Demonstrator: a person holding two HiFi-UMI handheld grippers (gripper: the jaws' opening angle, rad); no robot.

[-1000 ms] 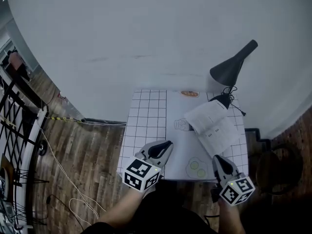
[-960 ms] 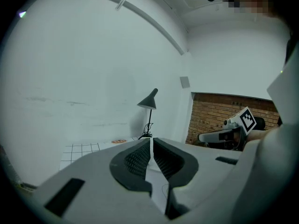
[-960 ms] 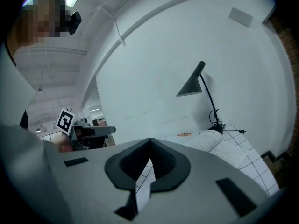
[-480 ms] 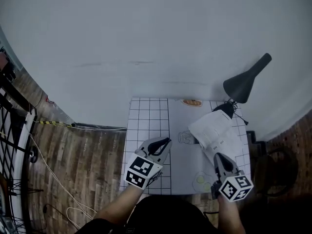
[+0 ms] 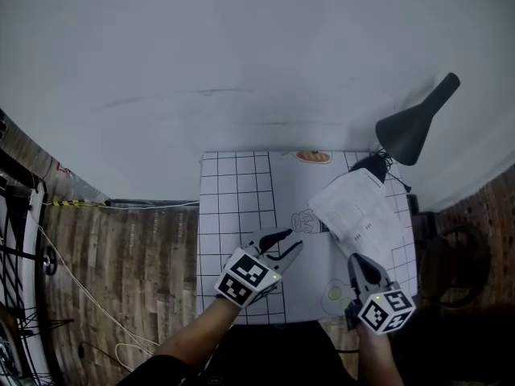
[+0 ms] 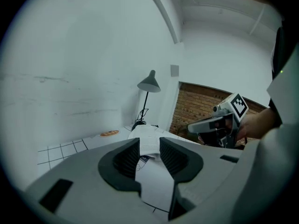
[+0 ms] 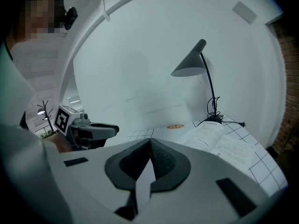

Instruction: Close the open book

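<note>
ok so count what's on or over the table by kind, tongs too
book: 1
lamp: 1
orange disc: 1
tongs: 2 (left tongs opening, nothing between them; right tongs shut, empty)
total: 5

The table (image 5: 233,215) has a white top ruled in a black grid, and it stands on a wood floor (image 5: 121,264). A plain white sheet (image 5: 302,268) covers its middle. The open book (image 5: 362,215) lies askew on the table's right part, partly on the sheet and partly on the grid. Just beyond the book's far corner stands the base of a black lamp (image 5: 372,166). A flat orange oval (image 5: 314,157) lies left of that, at the far edge. A line sketch (image 5: 302,220) sits just left of the book, and green circles (image 5: 331,294) lie nearer than it.
</note>
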